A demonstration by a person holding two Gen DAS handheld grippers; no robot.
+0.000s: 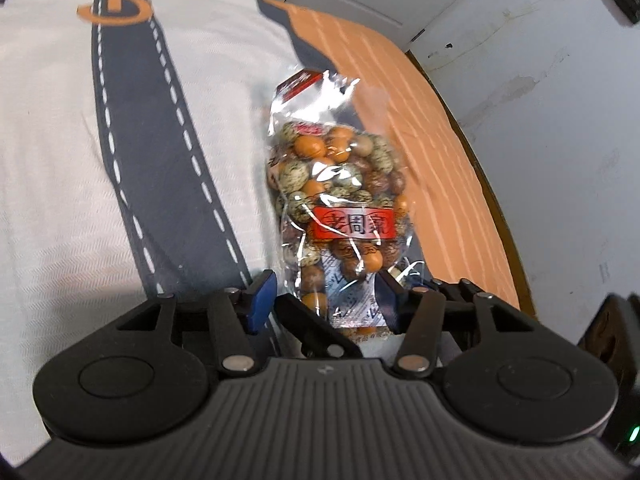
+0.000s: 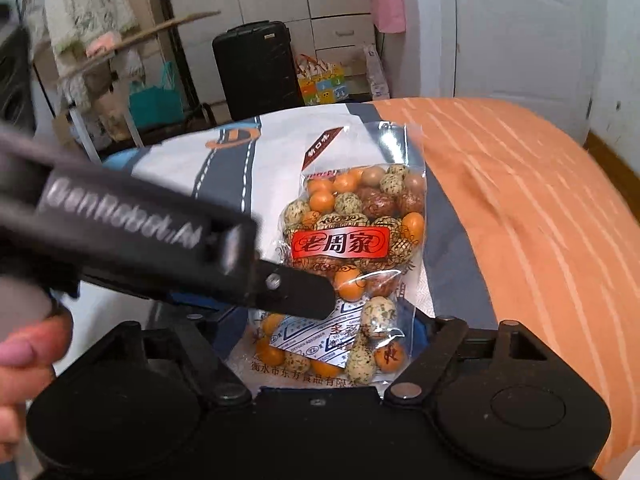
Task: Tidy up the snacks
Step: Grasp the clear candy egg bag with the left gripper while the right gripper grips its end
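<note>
One clear bag of coated nuts (image 1: pixel 340 184) with a red label lies flat on the bed cover (image 1: pixel 60 160), lengthwise away from both cameras. My left gripper (image 1: pixel 324 300) is open around the bag's near end; its left blue pad stands clear of the plastic. In the right wrist view the same bag (image 2: pixel 356 224) lies between the wide jaws of my open right gripper (image 2: pixel 320 332), uncrumpled, its right edge at the blue pad. The left gripper's black finger (image 2: pixel 296 292) crosses over the bag from the left and hides the right gripper's left pad. A hand (image 2: pixel 24 352) holds the left gripper's handle.
The cover is white with a grey road print and an orange part (image 2: pixel 520 220) to the right. A wall (image 1: pixel 560 120) runs close along the bed's right edge. Beyond the bed's far end stand a black suitcase (image 2: pixel 256 68), a teal bag (image 2: pixel 154 100) and a clothes rack.
</note>
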